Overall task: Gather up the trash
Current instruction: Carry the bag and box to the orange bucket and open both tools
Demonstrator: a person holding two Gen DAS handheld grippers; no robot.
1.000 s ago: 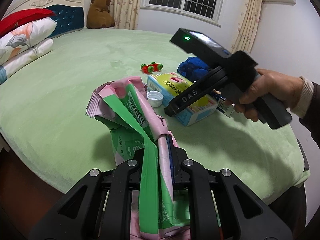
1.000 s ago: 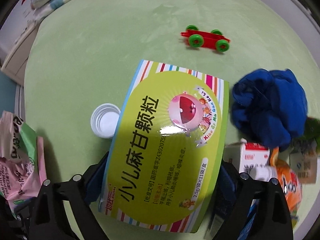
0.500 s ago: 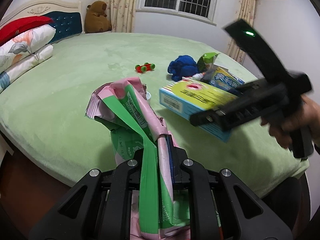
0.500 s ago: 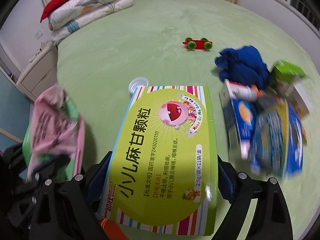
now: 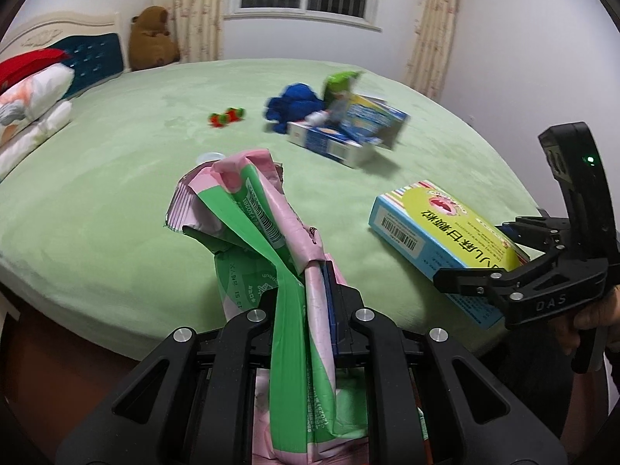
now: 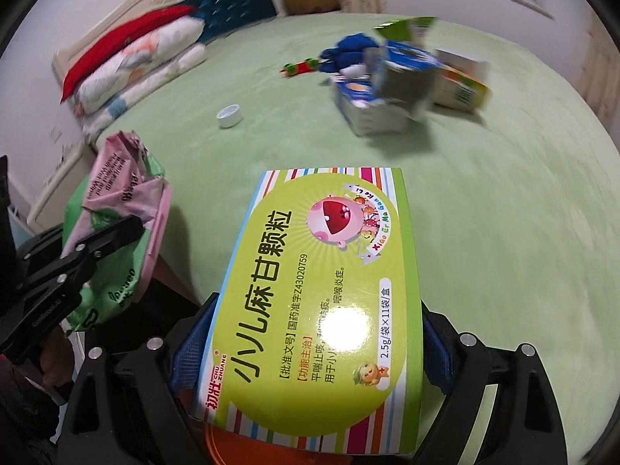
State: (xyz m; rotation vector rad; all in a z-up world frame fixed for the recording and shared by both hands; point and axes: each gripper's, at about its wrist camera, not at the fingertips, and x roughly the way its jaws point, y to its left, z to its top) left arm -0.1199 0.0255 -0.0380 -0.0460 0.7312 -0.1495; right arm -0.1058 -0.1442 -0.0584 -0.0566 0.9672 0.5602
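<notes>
- Left wrist view: the left hand-held gripper (image 5: 323, 283) is pressed together, pinching a crumpled pink and green wrapper (image 5: 248, 209) that stands up at 12 o'clock from the jaws.
- Right wrist view: the right hand-held gripper (image 6: 317, 333) has just been closing a little, and its blue pads press both sides of a yellow-green medicine box (image 6: 325, 290).
- This box hangs above the near edge of the green bed (image 6: 503, 213).
- At 12 o'clock on the bed lie blurred cartons (image 6: 387, 89), and at 10 o'clock a white cap (image 6: 229, 115).
</notes>
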